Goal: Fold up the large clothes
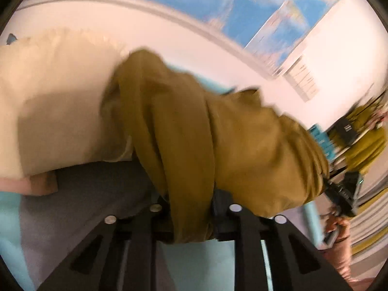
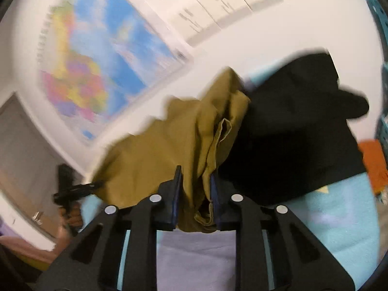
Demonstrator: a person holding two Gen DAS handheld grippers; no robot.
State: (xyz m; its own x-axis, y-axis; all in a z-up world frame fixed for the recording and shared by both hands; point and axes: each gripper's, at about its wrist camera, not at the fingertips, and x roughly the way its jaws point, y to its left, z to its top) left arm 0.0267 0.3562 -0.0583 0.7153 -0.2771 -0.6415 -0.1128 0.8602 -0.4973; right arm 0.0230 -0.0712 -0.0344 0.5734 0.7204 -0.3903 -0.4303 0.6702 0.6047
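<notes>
Left wrist view shows the olive garment (image 1: 194,131) bunched into a thick rope of folds that runs from 11 o'clock down to the left gripper (image 1: 191,220) at 6 o'clock, where the jaws are nearly closed and pinch a fold of it. The rest of the cloth stretches out toward 3 o'clock, to the right gripper (image 1: 339,189), which also grips it; a hand (image 1: 339,230) sits just below that tool. Behind the garment, at 9 o'clock, lies a cream cloth (image 1: 60,101) on a bed with a grey sheet (image 1: 80,208).

In the right wrist view the same olive garment (image 2: 169,150) rises from 6 o'clock toward 12, its gathered edge clamped between the blue pads (image 2: 178,194) of the right gripper (image 2: 195,198), jaws drawn close on the fabric. It spreads toward 8 o'clock, where the left gripper (image 2: 72,189) holds the far end. A black garment (image 2: 295,133) lies just beside it at 3 o'clock, and a wall map (image 2: 97,60) hangs at 10 o'clock.
</notes>
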